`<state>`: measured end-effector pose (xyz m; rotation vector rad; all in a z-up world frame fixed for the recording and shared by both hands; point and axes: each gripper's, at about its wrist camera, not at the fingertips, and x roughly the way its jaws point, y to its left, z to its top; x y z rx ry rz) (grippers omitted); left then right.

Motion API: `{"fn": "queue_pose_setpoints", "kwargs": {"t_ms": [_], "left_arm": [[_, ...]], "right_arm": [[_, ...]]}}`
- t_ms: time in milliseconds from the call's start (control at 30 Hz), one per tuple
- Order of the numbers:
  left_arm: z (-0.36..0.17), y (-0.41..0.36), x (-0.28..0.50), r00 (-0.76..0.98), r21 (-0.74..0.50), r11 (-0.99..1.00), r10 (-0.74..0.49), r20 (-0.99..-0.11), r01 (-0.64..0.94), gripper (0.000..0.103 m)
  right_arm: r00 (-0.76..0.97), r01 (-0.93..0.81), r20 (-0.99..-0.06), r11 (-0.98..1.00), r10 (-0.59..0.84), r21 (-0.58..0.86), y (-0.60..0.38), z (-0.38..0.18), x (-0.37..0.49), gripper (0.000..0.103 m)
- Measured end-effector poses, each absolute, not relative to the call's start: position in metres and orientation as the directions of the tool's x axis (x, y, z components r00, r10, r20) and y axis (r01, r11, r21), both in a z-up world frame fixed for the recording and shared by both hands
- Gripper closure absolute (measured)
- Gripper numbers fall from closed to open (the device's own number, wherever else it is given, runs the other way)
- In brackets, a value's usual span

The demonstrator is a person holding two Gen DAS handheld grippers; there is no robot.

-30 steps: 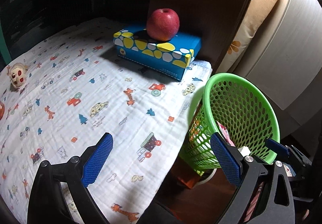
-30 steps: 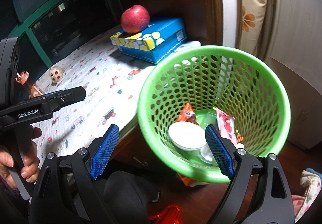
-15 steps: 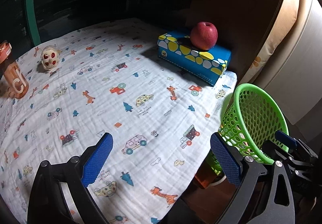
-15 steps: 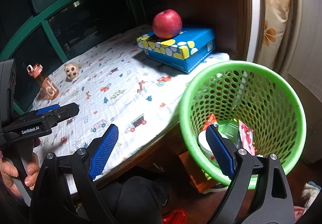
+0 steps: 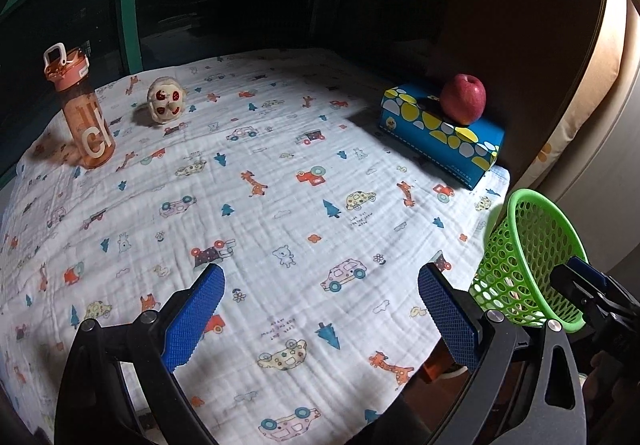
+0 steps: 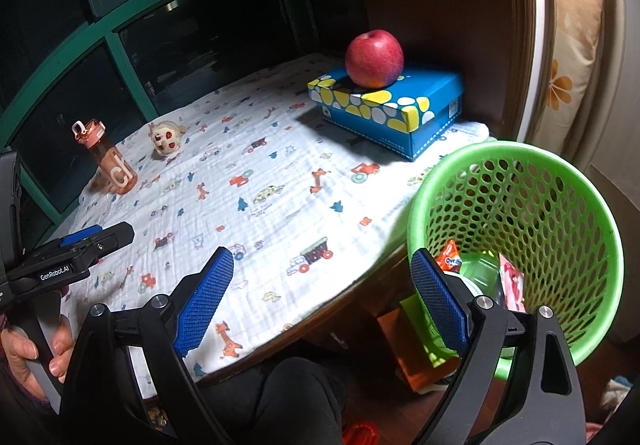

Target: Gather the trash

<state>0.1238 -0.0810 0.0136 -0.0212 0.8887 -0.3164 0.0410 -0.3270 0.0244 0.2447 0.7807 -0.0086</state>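
left gripper [image 5: 320, 309]: black frame, blue textured pads, jaws spread wide, nothing between them; it hangs over the white cartoon-print cloth covering the table [image 5: 280, 213]. it also shows at the left edge of the right wrist view, gripped by a hand [image 6: 28, 349].

right gripper [image 6: 320, 297]: same build, jaws wide apart and just been opening further, nothing between the pads. its left pad sits over the cloth's near edge, its right pad in front of the near wall of the green perforated plastic basket [image 6: 560, 205].

basket stands off the table's right edge, lower than the tabletop, rim just beside the cloth's corner. trash inside it: an orange snack wrapper [image 6: 450, 259], a green translucent piece [image 6: 480, 273], a pink packet [image 6: 512, 281]; the rest is hidden behind the right pad. in the left wrist view the basket [image 5: 532, 245] appears at lower right, contents not readable.

on the cloth: blue tissue box with yellow and white spots [image 6: 384, 105] at the far right, a red apple [image 6: 374, 59] resting on its top. far left, an orange transparent water bottle with white handle [image 5: 82, 113], upright. just beside it, apart, a small cream plush toy with red marks [image 5: 165, 101].

behind the table: dark window panes in green frames [image 5: 128, 5].
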Motion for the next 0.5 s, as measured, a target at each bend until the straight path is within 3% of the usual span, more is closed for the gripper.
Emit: {"fn": "queue_pose_setpoints", "kwargs": {"t_ms": [500], "left_arm": [[0.01, -0.064, 0.115, 0.597, -0.148, 0.966, -0.248, -0.763, 0.212, 0.009]], "right_arm": [[0.713, 0.068, -0.693, 0.973, 0.107, 0.22, -0.315, 0.026, 0.044, 0.013]]}}
